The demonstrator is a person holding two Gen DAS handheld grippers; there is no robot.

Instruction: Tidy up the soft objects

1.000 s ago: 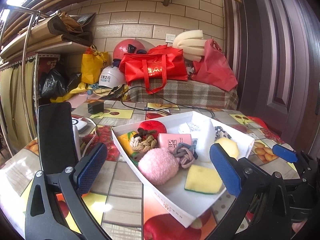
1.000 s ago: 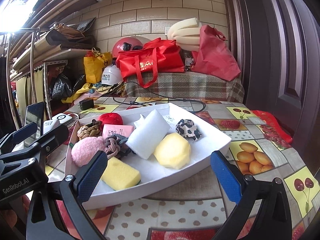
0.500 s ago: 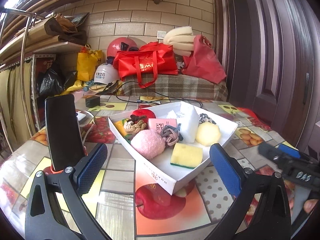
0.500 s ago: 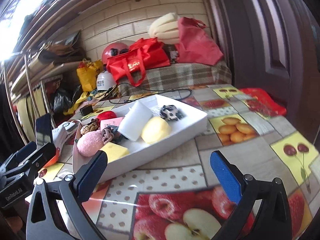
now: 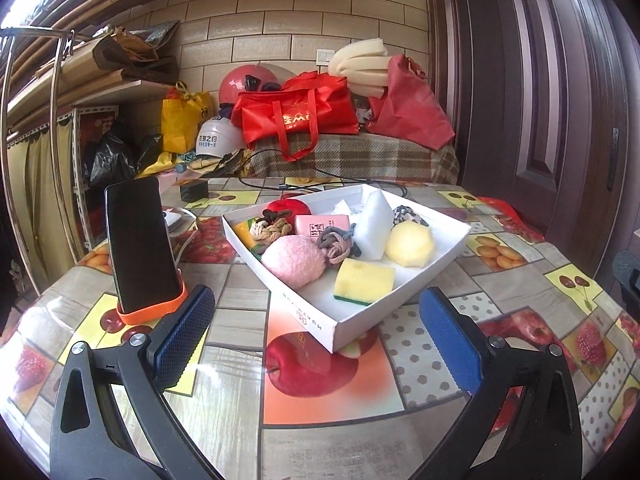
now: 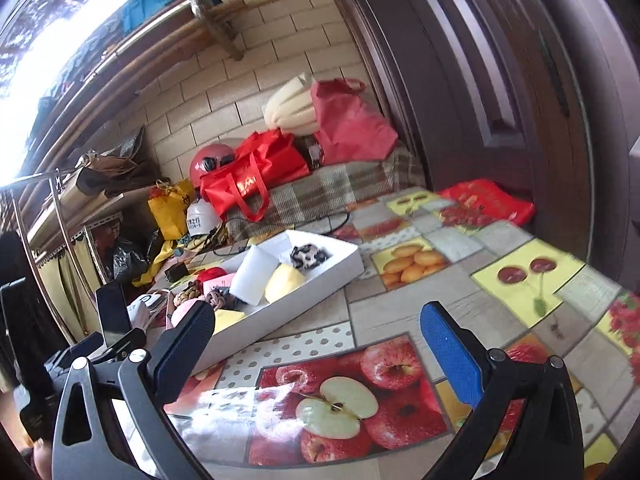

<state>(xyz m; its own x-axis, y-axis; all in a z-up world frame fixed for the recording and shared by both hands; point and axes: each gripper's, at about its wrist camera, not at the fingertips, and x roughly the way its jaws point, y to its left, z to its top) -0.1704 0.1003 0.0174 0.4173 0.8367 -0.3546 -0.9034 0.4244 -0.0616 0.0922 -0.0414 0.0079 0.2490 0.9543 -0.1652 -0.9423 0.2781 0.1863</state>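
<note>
A white cardboard tray point(image 5: 304, 312) sits on the fruit-print table and holds several soft objects: a pink fluffy ball point(image 5: 294, 261), a yellow sponge point(image 5: 364, 281), a pale yellow foam lump point(image 5: 410, 245), a white foam block point(image 5: 374, 220), a pink packet point(image 5: 322, 225), knotted ropes point(image 5: 272, 231) and a red ball point(image 5: 289, 206). My left gripper point(image 5: 316, 340) is open and empty, in front of the tray's near corner. My right gripper point(image 6: 316, 344) is open and empty, tilted, over the table to the right of the tray point(image 6: 288, 312).
A black phone point(image 5: 140, 244) stands in an orange holder left of the tray. Red bags point(image 5: 296, 116), helmets and foam rolls pile on a plaid-covered bench behind. A dark wooden door point(image 5: 560, 100) is at the right. A red bag point(image 6: 486, 200) lies at the table's far right.
Both grippers have pulled back from the tray, which now looks smaller and farther. The right gripper has swung right and tilted. Both stayed open and empty.
</note>
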